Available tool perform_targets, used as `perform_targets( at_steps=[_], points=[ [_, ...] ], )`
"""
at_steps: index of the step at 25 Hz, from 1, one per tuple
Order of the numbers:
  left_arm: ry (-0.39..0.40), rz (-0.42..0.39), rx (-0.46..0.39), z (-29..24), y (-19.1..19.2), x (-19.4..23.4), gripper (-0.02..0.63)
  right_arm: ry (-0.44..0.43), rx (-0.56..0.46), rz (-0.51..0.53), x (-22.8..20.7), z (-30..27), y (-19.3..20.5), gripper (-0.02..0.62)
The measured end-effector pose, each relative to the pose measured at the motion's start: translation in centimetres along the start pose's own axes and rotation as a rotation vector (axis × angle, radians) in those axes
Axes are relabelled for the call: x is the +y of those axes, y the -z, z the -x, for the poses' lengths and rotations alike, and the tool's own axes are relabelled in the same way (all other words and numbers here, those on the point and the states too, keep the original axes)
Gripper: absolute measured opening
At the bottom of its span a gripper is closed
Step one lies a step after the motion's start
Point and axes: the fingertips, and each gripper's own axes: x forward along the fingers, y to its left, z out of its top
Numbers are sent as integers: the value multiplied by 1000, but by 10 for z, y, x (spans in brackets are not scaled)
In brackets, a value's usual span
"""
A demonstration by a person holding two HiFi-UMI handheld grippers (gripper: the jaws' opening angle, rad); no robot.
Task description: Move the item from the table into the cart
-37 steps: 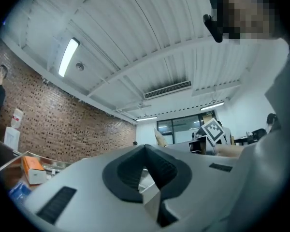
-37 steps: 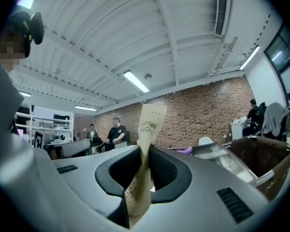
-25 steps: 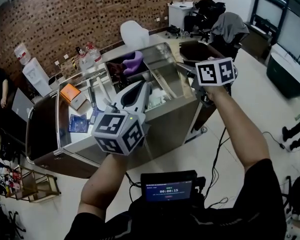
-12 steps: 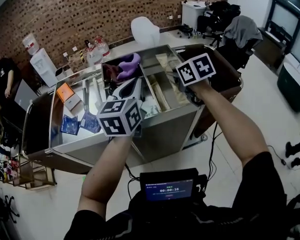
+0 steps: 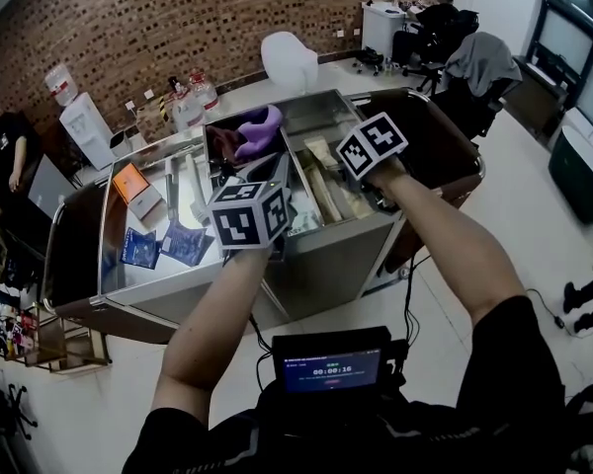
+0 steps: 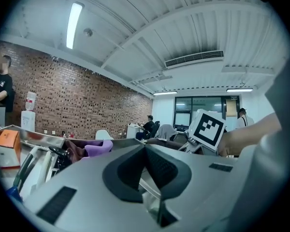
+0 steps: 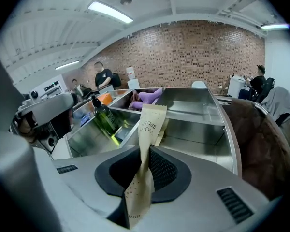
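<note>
My right gripper (image 7: 146, 162) is shut on a tan paper toothbrush packet (image 7: 149, 124), which stands up from between the pads over the steel cart (image 7: 198, 129). In the head view the right gripper (image 5: 364, 178) hangs above the cart's right-hand compartments (image 5: 328, 126), and its marker cube hides the packet. Left of it, my left gripper (image 5: 275, 169) is over the middle of the cart. Its jaws meet with nothing between them in the left gripper view (image 6: 146, 151).
The cart holds a green bottle (image 7: 104, 117), a purple thing (image 5: 260, 124), an orange box (image 5: 138, 184) and blue packets (image 5: 138, 247). A brown padded edge (image 5: 445, 156) borders its right side. A water dispenser (image 5: 79, 126), a white chair (image 5: 289, 62) and people (image 5: 437, 8) are behind.
Both grippers have moved forward over the cart. The right one has shifted left toward the middle compartments with the packet still gripped.
</note>
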Motion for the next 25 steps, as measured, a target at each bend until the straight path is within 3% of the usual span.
perform_targets(
  at_steps=[25],
  points=[
    [12, 27, 28, -15, 9, 16, 0, 29, 301, 13, -15, -57, 22, 43]
  ],
)
